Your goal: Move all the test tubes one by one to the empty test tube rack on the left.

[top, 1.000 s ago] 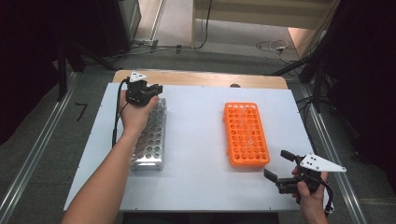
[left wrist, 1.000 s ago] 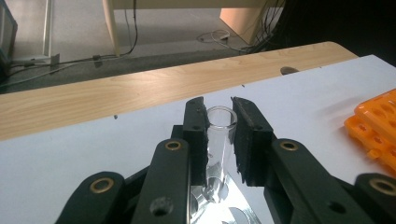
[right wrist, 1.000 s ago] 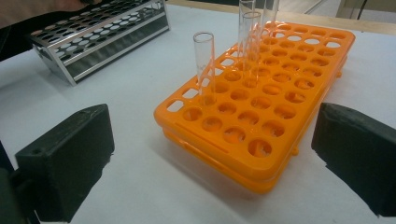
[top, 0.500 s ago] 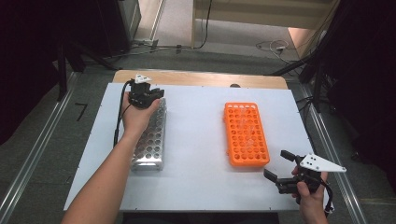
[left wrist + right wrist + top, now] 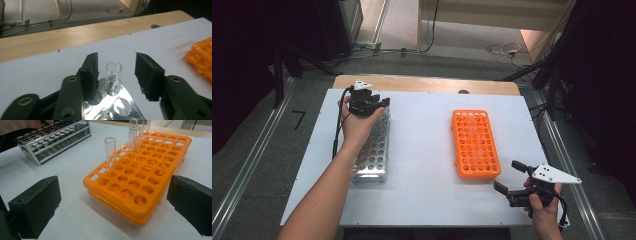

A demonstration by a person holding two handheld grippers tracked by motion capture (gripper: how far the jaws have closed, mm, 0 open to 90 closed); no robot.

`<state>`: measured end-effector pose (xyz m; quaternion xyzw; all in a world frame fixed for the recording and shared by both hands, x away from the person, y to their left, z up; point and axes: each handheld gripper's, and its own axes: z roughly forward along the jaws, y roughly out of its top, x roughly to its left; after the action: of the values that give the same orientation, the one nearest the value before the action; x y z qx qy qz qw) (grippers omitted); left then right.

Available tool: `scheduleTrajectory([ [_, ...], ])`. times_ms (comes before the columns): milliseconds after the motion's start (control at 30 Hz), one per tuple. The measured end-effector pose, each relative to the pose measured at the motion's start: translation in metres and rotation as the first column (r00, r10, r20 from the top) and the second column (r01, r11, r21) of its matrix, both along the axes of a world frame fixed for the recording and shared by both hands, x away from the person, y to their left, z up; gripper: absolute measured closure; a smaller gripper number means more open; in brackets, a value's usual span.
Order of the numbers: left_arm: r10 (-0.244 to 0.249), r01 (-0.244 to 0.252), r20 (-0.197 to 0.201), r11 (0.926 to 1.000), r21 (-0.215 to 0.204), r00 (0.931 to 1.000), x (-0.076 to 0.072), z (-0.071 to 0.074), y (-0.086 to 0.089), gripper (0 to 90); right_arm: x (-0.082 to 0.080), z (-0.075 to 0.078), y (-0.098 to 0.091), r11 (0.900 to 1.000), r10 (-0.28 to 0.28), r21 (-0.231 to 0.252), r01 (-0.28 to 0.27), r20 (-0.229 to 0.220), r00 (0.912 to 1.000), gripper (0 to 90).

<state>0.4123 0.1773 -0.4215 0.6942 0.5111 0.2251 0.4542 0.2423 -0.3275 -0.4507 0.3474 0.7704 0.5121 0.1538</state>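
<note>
High view: a white tabletop [image 5: 422, 165] carries two racks; the left gripper [image 5: 371, 104] hangs over the far end of the metal test tube rack [image 5: 373, 155] near the left edge, and the right gripper [image 5: 511, 184] sits by the near right corner, just beside the orange test tube rack [image 5: 475, 144].
Left gripper view: its jaws have just been opening and now stand apart on either side of a clear glass test tube [image 5: 113, 78], which stands upright in a hole at the metal rack's far corner; the pads look clear of the glass, though the left one is very close.
Right gripper view: jaws spread wide, holding nothing; the orange rack lies ahead with several clear tubes [image 5: 110, 155] upright in it.
</note>
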Motion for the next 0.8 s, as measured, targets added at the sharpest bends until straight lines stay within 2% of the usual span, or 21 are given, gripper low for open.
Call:
scheduleTrajectory([
  [100, -0.006, 0.007, 0.016, 0.9990, -0.045, 0.9999, -0.009, 0.002, -0.001, 38.9, 0.001, 0.001, 0.001, 1.0000, 0.003, -0.002, -0.003, -0.001, 1.0000, 0.0],
  [267, -0.042, 0.045, 0.045, 0.9961, -0.076, 0.9981, -0.028, 0.003, -0.002, 31.3, 0.002, 0.002, 0.003, 1.0000, 0.000, -0.003, 0.000, -0.002, 1.0000, 0.0],
  [433, -0.061, 0.069, 0.076, 0.9930, -0.096, 0.9952, -0.047, 0.006, -0.005, 25.1, 0.004, 0.002, 0.005, 1.0000, -0.002, -0.004, 0.001, -0.005, 1.0000, 0.0],
  [600, -0.072, 0.082, 0.104, 0.9915, -0.101, 0.9920, -0.068, 0.011, -0.010, 13.8, 0.008, 0.001, 0.009, 1.0000, 0.007, -0.005, -0.007, -0.013, 0.9999, 0.0],
  [733, -0.124, 0.136, 0.110, 0.9845, -0.111, 0.9862, -0.085, 0.013, -0.013, 10.7, 0.011, -0.001, 0.013, 0.9999, 0.014, -0.009, -0.014, -0.024, 0.9996, 0.0],
  [800, -0.128, 0.142, 0.118, 0.9827, -0.118, 0.9847, -0.094, 0.014, -0.015, 8.3, 0.013, -0.002, 0.014, 0.9998, 0.016, -0.012, -0.016, -0.030, 0.9994, 0.0],
])
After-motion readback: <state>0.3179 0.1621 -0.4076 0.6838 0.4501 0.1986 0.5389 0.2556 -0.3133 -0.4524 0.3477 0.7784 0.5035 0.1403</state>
